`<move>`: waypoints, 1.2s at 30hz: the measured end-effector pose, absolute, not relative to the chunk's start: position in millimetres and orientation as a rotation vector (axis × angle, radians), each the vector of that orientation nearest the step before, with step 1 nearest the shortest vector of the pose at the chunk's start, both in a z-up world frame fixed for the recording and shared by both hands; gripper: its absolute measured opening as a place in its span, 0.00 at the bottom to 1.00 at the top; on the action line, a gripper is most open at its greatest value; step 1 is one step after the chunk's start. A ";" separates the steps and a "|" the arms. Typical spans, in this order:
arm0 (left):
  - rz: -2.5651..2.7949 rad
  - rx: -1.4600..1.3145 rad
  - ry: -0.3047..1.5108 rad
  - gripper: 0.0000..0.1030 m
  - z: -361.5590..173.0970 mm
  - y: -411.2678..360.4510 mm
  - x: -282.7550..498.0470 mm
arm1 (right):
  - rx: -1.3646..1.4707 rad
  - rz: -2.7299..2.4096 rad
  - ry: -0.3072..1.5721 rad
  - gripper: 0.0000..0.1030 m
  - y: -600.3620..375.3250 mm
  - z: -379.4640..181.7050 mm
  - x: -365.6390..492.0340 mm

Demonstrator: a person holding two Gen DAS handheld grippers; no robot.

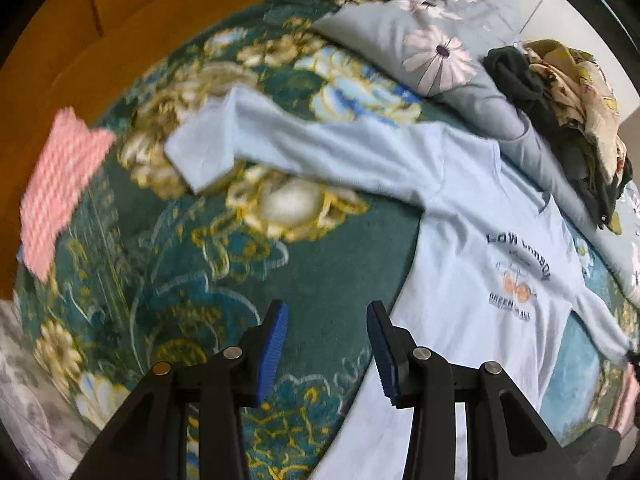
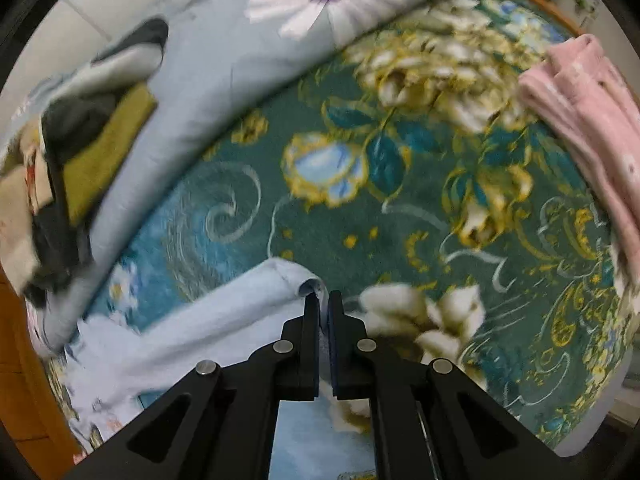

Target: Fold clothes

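— Where was the shirt?

— The pale blue long-sleeved shirt (image 1: 472, 248) lay spread print-up on the green floral bedspread (image 1: 168, 264), filling the right half of the left wrist view; one sleeve (image 1: 248, 136) reached toward the upper left of the frame, its cuff flat on the bedspread; the other sleeve ran off to the lower right edge.

— And the left gripper?

— The left gripper (image 1: 327, 350) sat at the bottom centre of that frame with its jaws released, a wide gap between the blue pads, nothing in them; the shirt's hem edge lay just beside the right-hand pad.

— The right one?

— In the right wrist view the right gripper (image 2: 324, 300) had its jaws clenched on the sleeve cuff (image 2: 308, 286), low in the middle of the frame; the sleeve trailed away to the lower left.

— What else was on the bed?

— A pink checked cloth (image 1: 60, 188) at the left edge of the left view; a grey quilt with daisies (image 1: 436, 40) across the top; a heap of dark and patterned clothes (image 1: 560, 112) at the upper right, resting on the quilt; a pink garment (image 2: 592, 120) at the right edge of the right view.
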State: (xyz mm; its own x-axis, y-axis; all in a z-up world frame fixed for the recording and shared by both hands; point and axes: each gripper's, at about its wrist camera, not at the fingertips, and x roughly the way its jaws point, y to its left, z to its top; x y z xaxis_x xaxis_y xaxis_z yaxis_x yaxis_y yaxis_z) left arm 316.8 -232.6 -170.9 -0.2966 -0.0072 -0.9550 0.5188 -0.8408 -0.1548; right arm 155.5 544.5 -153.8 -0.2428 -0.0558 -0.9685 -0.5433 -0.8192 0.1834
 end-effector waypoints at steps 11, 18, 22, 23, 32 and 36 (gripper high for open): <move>-2.228 1.726 0.884 0.44 -219.6 -220.6 336.7 | -1.587 2.222 0.765 0.35 469.4 -99.3 188.8; -2.272 1.799 0.933 0.44 -236.9 -206.7 340.0 | -2.285 2.081 0.810 0.35 264.5 -192.1 220.6; -2.304 1.844 0.908 0.44 -242.3 -197.8 350.5 | -2.451 1.972 0.659 0.35 206.5 -224.3 237.5; -2.308 1.854 0.903 0.44 -244.3 -195.6 353.3 | -2.452 1.962 0.619 0.35 201.9 -228.5 240.7; -2.329 1.947 0.827 0.42 -246.3 -179.8 366.8 | -2.468 1.923 0.563 0.22 186.8 -239.2 260.7; -2.320 1.991 0.724 0.24 -245.9 -166.9 372.0 | -2.475 1.941 0.536 0.03 183.5 -236.7 263.0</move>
State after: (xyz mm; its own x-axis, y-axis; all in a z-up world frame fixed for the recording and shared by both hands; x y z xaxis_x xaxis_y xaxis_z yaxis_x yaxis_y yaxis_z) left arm 372.0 -166.9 -245.9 -0.1969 0.2923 -0.9358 0.2915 -0.8939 -0.3405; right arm 263.0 183.5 -236.7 0.2039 -0.2902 -0.9350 -0.2308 -0.9424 0.2422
